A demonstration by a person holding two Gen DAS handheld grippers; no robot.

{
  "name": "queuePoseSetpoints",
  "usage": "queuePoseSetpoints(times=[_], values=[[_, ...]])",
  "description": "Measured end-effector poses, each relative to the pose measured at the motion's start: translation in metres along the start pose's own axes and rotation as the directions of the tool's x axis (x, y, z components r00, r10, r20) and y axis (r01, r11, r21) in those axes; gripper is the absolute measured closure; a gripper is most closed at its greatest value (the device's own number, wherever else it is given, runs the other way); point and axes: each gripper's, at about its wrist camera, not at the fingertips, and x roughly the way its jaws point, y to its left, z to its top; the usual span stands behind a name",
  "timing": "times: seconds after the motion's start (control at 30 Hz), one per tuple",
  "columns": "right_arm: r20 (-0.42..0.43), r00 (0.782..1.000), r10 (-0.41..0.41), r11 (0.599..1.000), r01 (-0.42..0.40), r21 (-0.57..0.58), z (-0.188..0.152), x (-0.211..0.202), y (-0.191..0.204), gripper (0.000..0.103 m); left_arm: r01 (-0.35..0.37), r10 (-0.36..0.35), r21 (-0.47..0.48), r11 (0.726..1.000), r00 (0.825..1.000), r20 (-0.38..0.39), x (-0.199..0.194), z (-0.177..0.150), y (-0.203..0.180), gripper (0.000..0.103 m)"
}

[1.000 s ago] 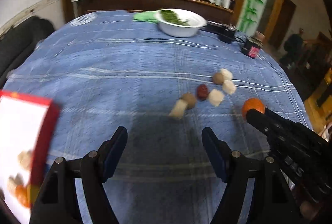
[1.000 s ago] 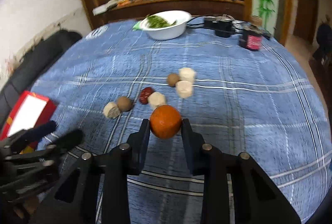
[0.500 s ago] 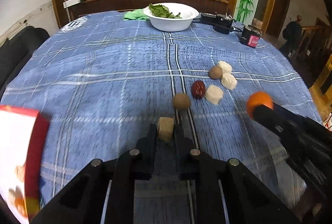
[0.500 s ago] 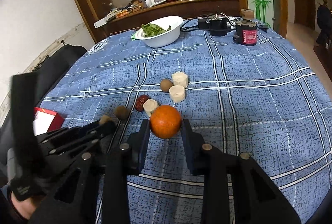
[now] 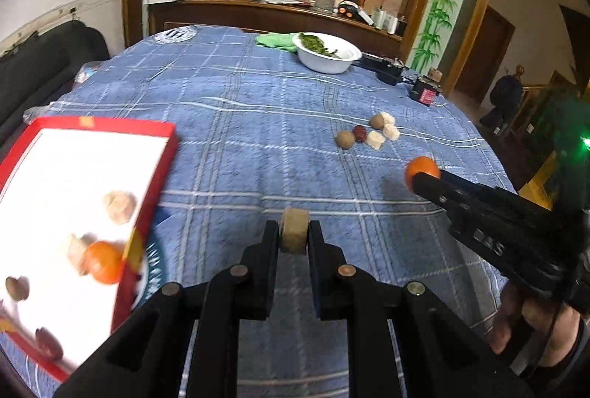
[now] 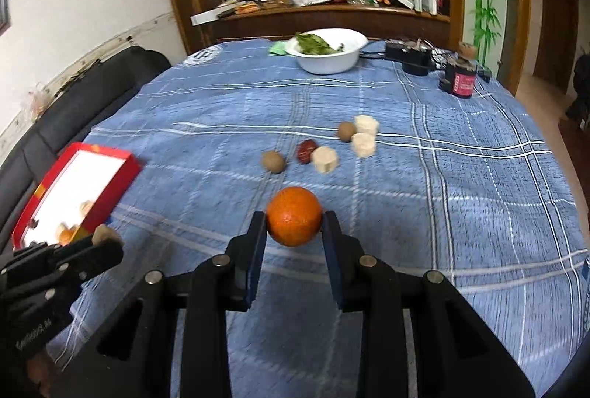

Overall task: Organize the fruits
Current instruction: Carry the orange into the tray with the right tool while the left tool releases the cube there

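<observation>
My left gripper (image 5: 294, 232) is shut on a beige fruit chunk (image 5: 294, 229) above the blue cloth, just right of the red box (image 5: 145, 202). In the right wrist view that gripper (image 6: 105, 241) shows at the lower left with the chunk (image 6: 104, 234). My right gripper (image 6: 294, 223) is shut on an orange (image 6: 294, 221), which the left wrist view shows at the right (image 5: 420, 170). On the cloth lie two brown round fruits (image 6: 273, 161), a red date (image 6: 306, 151) and three pale chunks (image 6: 325, 159). The box holds an orange (image 5: 103, 261) and several small pieces.
A white bowl of greens (image 6: 326, 55) stands at the far side of the round table (image 6: 479, 213), with a green cloth (image 5: 274, 39), black devices with cables (image 6: 413, 57) and a dark jar (image 6: 461, 79). A black sofa (image 6: 73, 103) lies left. A person (image 5: 503, 99) stands in the doorway.
My left gripper shut on the beige chunk on the cloth, lifted it and swung left toward the red box. The right gripper kept its hold on the orange and drifted left.
</observation>
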Motion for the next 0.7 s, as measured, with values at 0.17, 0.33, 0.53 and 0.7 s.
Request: queuePoseSetpoints(times=[0.17,0.33,0.53,0.7], values=[[-0.001,1.0,0.009,0.999,-0.009,-0.033,-0.009,-0.018,0.021,0.071,-0.03,0.03,-0.018,0.999,1.0,-0.011,-0.009,-0.006,0.009,0.089],[-0.005,1.0,0.018,0.998,-0.018,-0.059,-0.017,-0.03,0.038,0.07,-0.044,0.044,-0.03,0.999,0.999,-0.002,-0.019,-0.009,0.015,0.089],[-0.001,0.999,0.036,0.995,-0.036,-0.089,-0.021,-0.039,0.061,0.07,-0.08,0.081,-0.068,0.994,0.997,0.006,-0.034,-0.012,0.032,0.089],[0.002,0.998,0.069,0.99,-0.068,-0.12,-0.021,-0.04,0.085,0.07,-0.128,0.131,-0.122,0.984,0.991,0.011,-0.045,-0.014,0.054,0.089]])
